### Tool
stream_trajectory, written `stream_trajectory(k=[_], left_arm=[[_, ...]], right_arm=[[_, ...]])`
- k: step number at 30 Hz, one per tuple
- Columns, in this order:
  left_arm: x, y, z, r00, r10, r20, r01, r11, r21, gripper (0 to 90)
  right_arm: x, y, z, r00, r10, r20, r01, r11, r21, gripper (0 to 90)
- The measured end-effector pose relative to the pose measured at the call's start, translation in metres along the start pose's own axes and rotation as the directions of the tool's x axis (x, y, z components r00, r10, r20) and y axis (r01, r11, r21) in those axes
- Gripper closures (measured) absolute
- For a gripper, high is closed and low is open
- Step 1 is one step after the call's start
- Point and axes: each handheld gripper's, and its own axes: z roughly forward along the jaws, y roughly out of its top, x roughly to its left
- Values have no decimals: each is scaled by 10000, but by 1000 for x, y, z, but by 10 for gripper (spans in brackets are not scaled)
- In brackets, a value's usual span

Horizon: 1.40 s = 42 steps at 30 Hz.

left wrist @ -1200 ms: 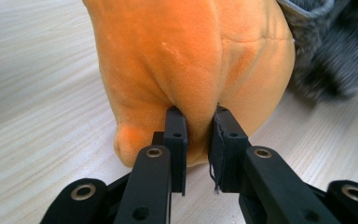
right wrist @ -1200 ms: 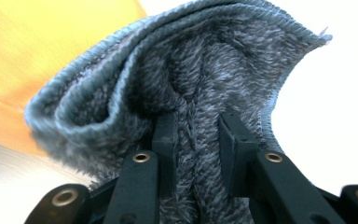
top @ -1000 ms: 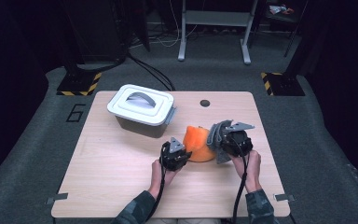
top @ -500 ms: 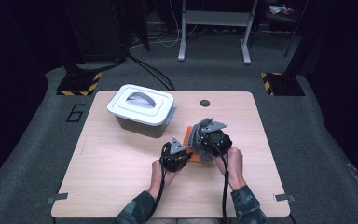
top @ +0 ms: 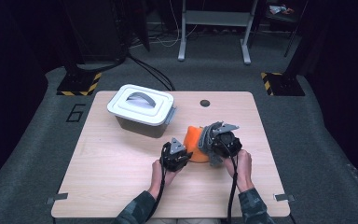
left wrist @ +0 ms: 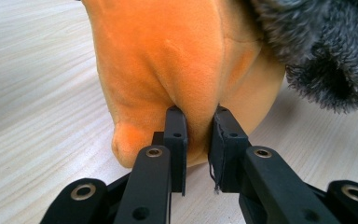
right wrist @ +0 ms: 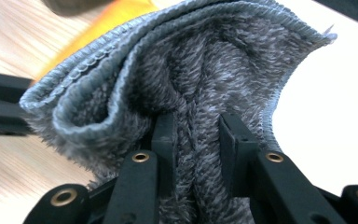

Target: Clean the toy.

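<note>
Lidded white storage bin [top: 143, 110] w/ grey handle sits at the table's [top: 98, 182] back left, lid on so can't tell what's inside. Orange plush toy [top: 193, 142] is mid-table, just right of the bin's front corner. Left gripper [top: 176, 153] pinches a fold of the plush; right gripper [top: 219, 142] is clamped on a grey fuzzy cloth [top: 206, 136] touching the plush. Lots of bare wood front-left; right edge is near the right hand [top: 243, 163].

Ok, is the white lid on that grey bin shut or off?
Shut. In the high view the white lid sits flat and square on the grey bin, its handle lying down on top, with no gap showing along the rim.
</note>
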Motion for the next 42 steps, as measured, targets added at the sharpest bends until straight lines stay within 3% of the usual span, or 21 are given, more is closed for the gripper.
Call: stream_trajectory(k=[16,27,34,38,42], left_arm=[[1,0,1,10000,27,-8,-27,10000,-1,780],[1,-1,0,10000,-20,-46,20,10000,6,780],[4,-2,0,9999,-100,-63,100,9999,7,779],[4,-2,1,9999,-93,-74,93,10000,13,779],[4,-2,1,9999,-96,-88,96,9999,28,778]], right_arm=[[-24,-28,18,9977,572,374,-599,9953,761,703],[-32,-39,31,9961,860,222,-880,9891,1181,702],[-35,-31,6,9925,1211,148,-1217,9913,497,703],[-29,-17,-11,9945,1043,-98,-1045,9944,-138,703],[-16,-7,-12,9961,643,-604,-660,9975,-271,702]])
